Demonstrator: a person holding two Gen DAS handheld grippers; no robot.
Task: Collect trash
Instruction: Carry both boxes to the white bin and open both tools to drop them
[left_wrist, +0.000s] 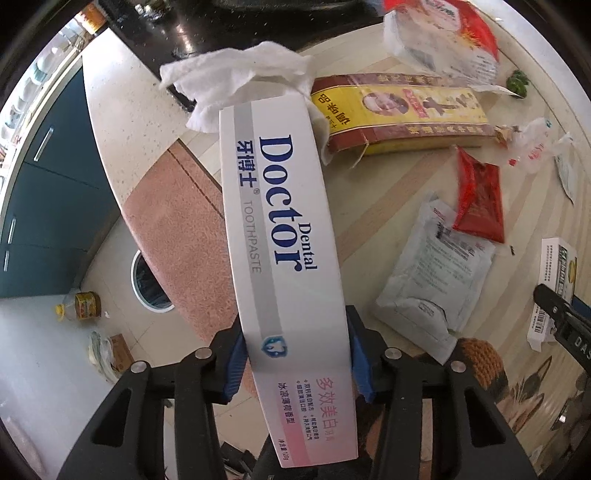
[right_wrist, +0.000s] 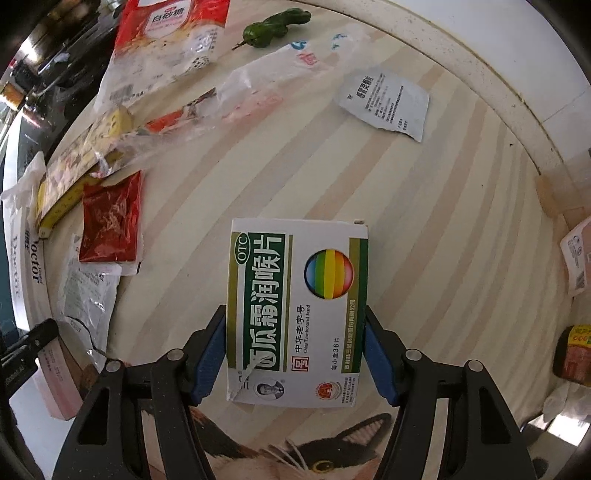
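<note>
Long white cardboard toothpaste box (left_wrist: 284, 236) with blue "Doctor Dental" lettering and a pink end, clamped across its width between the blue pads of the left gripper (left_wrist: 297, 363), lifted clear of the table and reaching over its edge, above the floor. Far end of the box overlapping a crumpled white paper tissue (left_wrist: 236, 79). Flat white-and-green cardboard medicine box (right_wrist: 297, 312) with a rainbow-striped ball printed on it, lying face up on the striped cream tabletop (right_wrist: 424, 229), set between the blue pads of the right gripper (right_wrist: 297, 350); both pads right against the long sides of the box, pressing on it. Near corner of this box torn.

Beside the medicine box, toward the left in the right wrist view: a red foil sachet (right_wrist: 110, 219), lying partly on a grey-white printed pouch (right_wrist: 86, 295). Beyond them a long yellow-and-maroon carton (left_wrist: 402, 110) under a clear crinkled plastic bag (right_wrist: 251, 92). Farther back a red-and-clear plastic sugar bag (right_wrist: 166, 40) and a wrinkled green pepper (right_wrist: 275, 26), well apart from the medicine box. A torn white printed packet (right_wrist: 386, 103) alone on the stripes to the upper right. A cat picture (right_wrist: 317, 454) printed on the tabletop at the near edge.

Below the table in the left wrist view: a round white-rimmed bin (left_wrist: 147, 282) with a dark liner on the pale floor, and a yellow-capped oil bottle (left_wrist: 79, 306) near blue cabinet doors (left_wrist: 44, 206).
</note>
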